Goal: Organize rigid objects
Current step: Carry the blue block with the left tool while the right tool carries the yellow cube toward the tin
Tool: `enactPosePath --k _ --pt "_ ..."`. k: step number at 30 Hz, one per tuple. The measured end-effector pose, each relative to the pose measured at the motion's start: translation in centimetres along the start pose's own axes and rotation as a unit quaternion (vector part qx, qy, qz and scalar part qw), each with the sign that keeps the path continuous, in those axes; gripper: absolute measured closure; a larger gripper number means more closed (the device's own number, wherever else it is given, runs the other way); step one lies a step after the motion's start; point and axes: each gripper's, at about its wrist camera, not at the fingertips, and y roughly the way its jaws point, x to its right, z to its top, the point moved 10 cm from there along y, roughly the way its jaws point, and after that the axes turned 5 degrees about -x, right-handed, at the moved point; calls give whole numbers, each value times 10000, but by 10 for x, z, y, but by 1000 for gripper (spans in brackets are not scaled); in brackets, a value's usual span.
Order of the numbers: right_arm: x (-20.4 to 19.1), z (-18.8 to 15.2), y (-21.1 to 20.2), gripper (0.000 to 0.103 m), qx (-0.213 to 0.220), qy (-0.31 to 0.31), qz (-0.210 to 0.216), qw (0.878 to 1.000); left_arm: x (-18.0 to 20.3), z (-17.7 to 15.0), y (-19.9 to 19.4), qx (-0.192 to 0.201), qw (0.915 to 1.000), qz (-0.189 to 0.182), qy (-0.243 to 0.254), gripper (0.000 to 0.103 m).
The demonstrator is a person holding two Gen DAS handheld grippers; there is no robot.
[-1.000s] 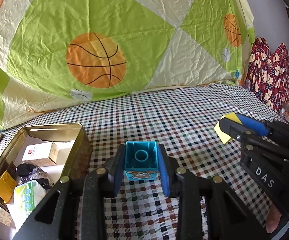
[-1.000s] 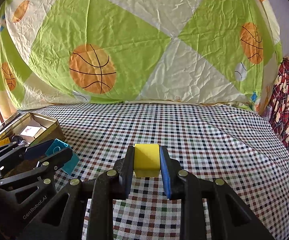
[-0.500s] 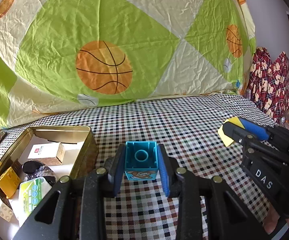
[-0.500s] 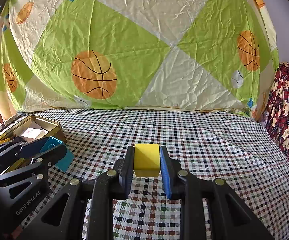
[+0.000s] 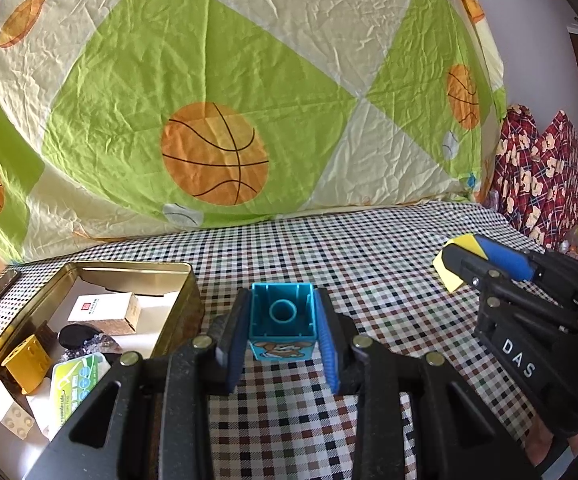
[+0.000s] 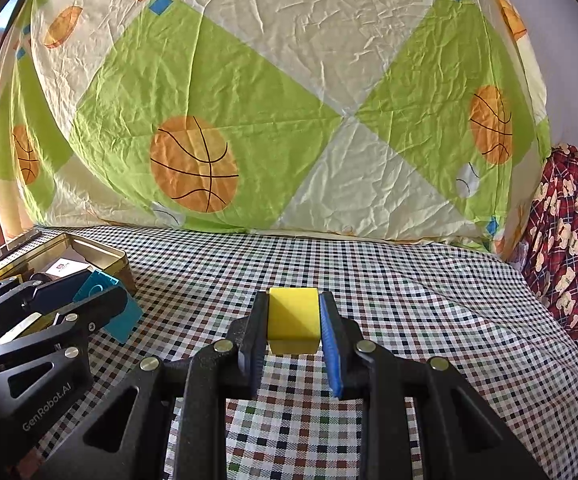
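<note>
Now that the gold tin [image 5: 177, 280] has slid nearer in my left view, my left tongs [image 5: 283, 336] grip the blue block [image 5: 282, 314] just right of it; my right tongs [image 6: 294, 330] clamp the yellow block [image 6: 293, 318] farther right, both ready to drop in.

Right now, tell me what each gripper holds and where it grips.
The left gripper clamps a teal toy brick by its two opposite side walls. The right gripper clamps a yellow block by its sides.
</note>
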Motion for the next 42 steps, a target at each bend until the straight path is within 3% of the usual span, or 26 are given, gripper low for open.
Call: enactPosePath --k 9,42 --pt "2 3 -18 76 347 124 5 9993 -3 1 -12 192 9998 -46 -83 73" --pt "-23 1 -42 76 599 -62 310 9977 -17 -12 -57 622 9979 -35 -177 73"
